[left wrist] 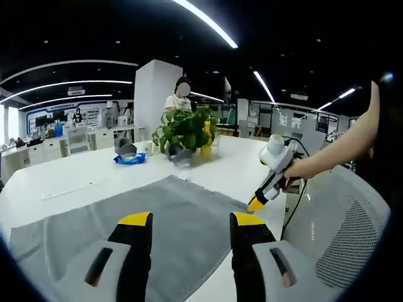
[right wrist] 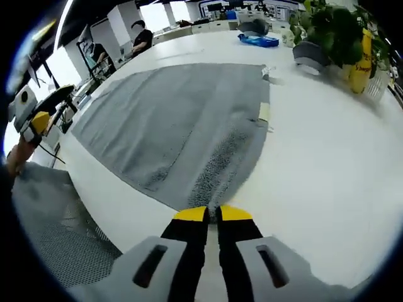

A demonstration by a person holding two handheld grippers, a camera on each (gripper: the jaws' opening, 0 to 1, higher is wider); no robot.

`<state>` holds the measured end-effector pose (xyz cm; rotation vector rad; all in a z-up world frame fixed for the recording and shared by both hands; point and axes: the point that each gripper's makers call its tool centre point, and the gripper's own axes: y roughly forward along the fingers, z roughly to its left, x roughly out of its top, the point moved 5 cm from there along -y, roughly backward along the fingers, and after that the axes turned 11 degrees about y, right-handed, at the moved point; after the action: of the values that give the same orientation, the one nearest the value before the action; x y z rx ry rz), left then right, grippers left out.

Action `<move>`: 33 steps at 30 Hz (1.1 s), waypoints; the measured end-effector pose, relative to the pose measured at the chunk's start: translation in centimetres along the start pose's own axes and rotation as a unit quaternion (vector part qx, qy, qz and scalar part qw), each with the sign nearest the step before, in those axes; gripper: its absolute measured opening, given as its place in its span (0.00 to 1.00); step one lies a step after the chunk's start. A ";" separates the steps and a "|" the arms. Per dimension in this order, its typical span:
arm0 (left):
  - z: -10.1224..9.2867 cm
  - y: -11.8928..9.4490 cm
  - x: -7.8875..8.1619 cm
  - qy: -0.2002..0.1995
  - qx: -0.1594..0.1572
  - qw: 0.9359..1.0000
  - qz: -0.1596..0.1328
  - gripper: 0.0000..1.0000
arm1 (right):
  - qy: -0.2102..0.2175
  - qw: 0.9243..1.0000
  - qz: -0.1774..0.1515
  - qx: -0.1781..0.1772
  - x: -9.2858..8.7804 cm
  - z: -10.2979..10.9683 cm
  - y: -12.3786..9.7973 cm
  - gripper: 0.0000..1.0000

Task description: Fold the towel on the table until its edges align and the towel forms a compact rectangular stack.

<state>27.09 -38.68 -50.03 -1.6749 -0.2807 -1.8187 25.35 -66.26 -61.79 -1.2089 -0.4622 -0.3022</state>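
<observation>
A grey towel lies spread flat on the white table, with a small tag at one edge. In the left gripper view my left gripper stands open above the towel's near side, with nothing between its yellow-tipped fingers. It appears again at the left of the right gripper view as the left gripper, held just off the table's edge. My right gripper is shut on the towel's near corner, low on the table, held by a hand.
A potted plant with a yellow bottle stands beyond the towel's far edge, and a blue item lies near it. A grey mesh chair sits beside the table. People stand in the background.
</observation>
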 end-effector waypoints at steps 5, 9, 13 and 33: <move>0.0 -0.2 0.1 0.005 0.002 1.000 0.000 0.50 | 0.001 1.000 -0.016 0.010 0.5 1.0 -1.0 0.02; -0.4 -0.3 0.3 0.010 -0.008 1.000 -0.002 0.44 | 0.017 0.997 -0.063 0.045 2.3 2.6 -2.6 0.01; -1.3 0.0 0.4 0.024 -0.023 0.999 0.000 0.40 | 0.039 0.990 -0.098 0.090 3.9 5.0 -3.9 0.01; -2.5 -0.5 2.6 0.124 -0.026 0.991 -0.041 0.32 | 0.059 0.955 -0.134 0.258 8.1 17.0 -5.1 0.01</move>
<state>24.81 -40.50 -47.80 -1.4701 -0.1992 -2.0880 27.00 -51.76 -48.87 -0.6136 -0.5602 -0.4502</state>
